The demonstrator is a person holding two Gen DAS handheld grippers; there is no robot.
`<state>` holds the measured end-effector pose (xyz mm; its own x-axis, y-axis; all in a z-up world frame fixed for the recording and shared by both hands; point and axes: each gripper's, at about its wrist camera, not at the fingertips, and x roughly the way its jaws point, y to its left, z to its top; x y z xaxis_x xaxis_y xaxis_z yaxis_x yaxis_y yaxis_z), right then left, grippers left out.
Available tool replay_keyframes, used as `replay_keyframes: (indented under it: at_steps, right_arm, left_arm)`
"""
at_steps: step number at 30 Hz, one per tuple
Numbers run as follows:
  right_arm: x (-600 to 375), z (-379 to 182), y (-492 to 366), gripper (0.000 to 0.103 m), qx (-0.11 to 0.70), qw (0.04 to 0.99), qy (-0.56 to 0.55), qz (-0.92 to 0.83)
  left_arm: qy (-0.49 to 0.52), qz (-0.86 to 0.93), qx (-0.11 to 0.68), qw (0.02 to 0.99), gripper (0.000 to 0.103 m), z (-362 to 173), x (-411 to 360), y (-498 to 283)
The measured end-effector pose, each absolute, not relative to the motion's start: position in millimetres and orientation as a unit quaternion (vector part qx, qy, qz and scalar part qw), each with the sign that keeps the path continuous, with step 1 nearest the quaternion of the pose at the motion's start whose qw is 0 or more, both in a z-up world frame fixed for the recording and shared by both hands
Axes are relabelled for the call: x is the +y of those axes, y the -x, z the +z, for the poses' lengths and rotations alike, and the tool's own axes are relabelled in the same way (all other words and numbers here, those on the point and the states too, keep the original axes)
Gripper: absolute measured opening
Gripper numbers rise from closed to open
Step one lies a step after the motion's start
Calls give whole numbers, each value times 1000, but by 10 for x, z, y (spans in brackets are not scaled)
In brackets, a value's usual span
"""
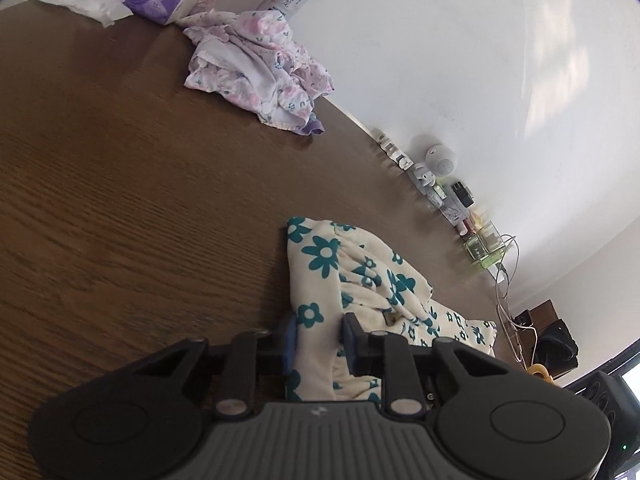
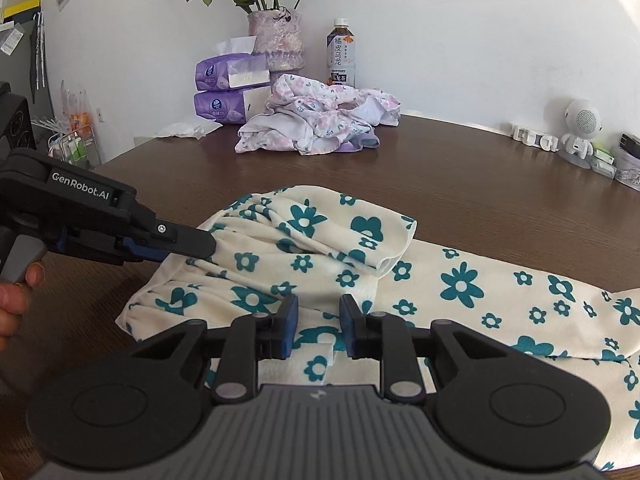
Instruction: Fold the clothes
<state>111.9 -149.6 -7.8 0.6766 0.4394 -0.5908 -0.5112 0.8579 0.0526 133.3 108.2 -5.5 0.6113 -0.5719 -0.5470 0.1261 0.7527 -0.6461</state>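
Observation:
A cream garment with teal flowers [image 1: 320,256] [image 2: 460,284] lies on the brown wooden table [image 1: 120,200] [image 2: 480,184], its top part folded back over itself. My left gripper [image 1: 320,340] is shut on the gathered edge of this garment. In the right wrist view the left gripper's fingertips [image 2: 208,246] pinch that bunched edge at the left, and a person's hand [image 2: 16,300] holds the handle. My right gripper [image 2: 319,326] sits low on the garment's near side, its jaws narrowly apart with a fold of the cloth between them.
A crumpled pile of pink floral clothes [image 1: 256,68] [image 2: 316,124] lies at the back of the table. Behind it stand purple tissue packs [image 2: 228,92], a vase of dried roses [image 2: 276,40] and a drink bottle [image 2: 341,56]. Small items and a white robot figure [image 2: 580,128] line the wall.

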Motion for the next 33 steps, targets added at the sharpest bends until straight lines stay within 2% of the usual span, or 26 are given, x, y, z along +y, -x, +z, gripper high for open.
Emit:
replay_keyframes:
  at_steps: [6, 13, 19, 22, 28, 29, 30, 31, 33]
  right_arm:
    - [-1523, -68, -1136, 22, 307, 913, 50, 264]
    - [-1722, 1, -1143, 23, 302, 913, 10, 276]
    - [-1923, 97, -1077, 24, 281, 914, -14, 292]
    - [-2057, 202, -939, 32, 253, 914, -1, 317]
    - [-1995, 222, -812, 34, 256, 886, 91, 376]
    - [-1955, 181, -819, 34, 262, 884, 104, 374]
    - [-1918, 137, -828, 27, 268, 882, 116, 370]
    - [-1880, 93, -838, 12, 274, 880, 128, 367]
    - [-1861, 35, -911, 6, 287, 880, 120, 359]
  left_arm:
    - [216, -204, 355, 886, 15, 156, 884, -1218]
    - [116, -195, 314, 922, 15, 462, 583, -1080]
    - [78, -187, 299, 932, 15, 605, 391, -1055]
    - [80, -181, 304, 932, 15, 610, 379, -1066]
    - [70, -178, 303, 934, 15, 672, 328, -1041]
    - [67, -178, 302, 934, 15, 686, 313, -1038]
    - [64, -178, 301, 935, 15, 700, 297, -1034]
    - [61, -178, 301, 935, 15, 714, 283, -1032]
    - [56, -178, 300, 935, 15, 741, 250, -1025]
